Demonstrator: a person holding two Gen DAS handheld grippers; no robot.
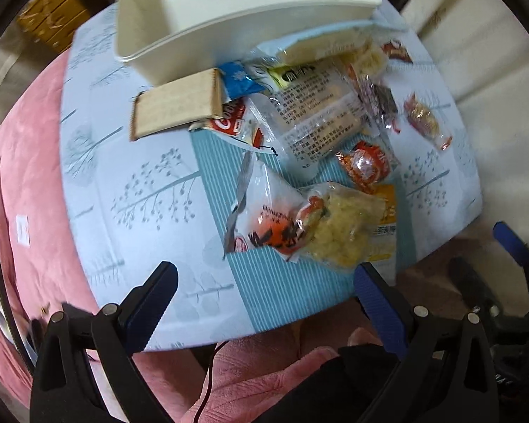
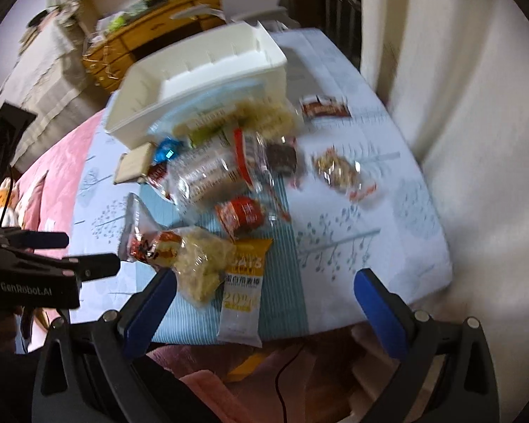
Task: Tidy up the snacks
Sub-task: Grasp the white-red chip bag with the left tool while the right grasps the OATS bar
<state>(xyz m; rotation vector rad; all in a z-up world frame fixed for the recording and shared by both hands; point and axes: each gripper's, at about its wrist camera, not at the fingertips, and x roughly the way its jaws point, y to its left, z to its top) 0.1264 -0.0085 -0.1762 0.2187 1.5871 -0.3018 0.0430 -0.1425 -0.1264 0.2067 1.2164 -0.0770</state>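
Several snack packets lie in a heap on the table's blue tablecloth. Among them are a yellow crispy snack bag, an orange packet, a brown packet and a yellow oat bar. A white storage box stands behind the heap. My left gripper is open and empty, near the table's front edge. My right gripper is open and empty, over the oat bar.
A golden nut packet and a red-brown packet lie apart on the right. A pink bedcover lies to the left. A wooden cabinet stands behind. A white wall is on the right.
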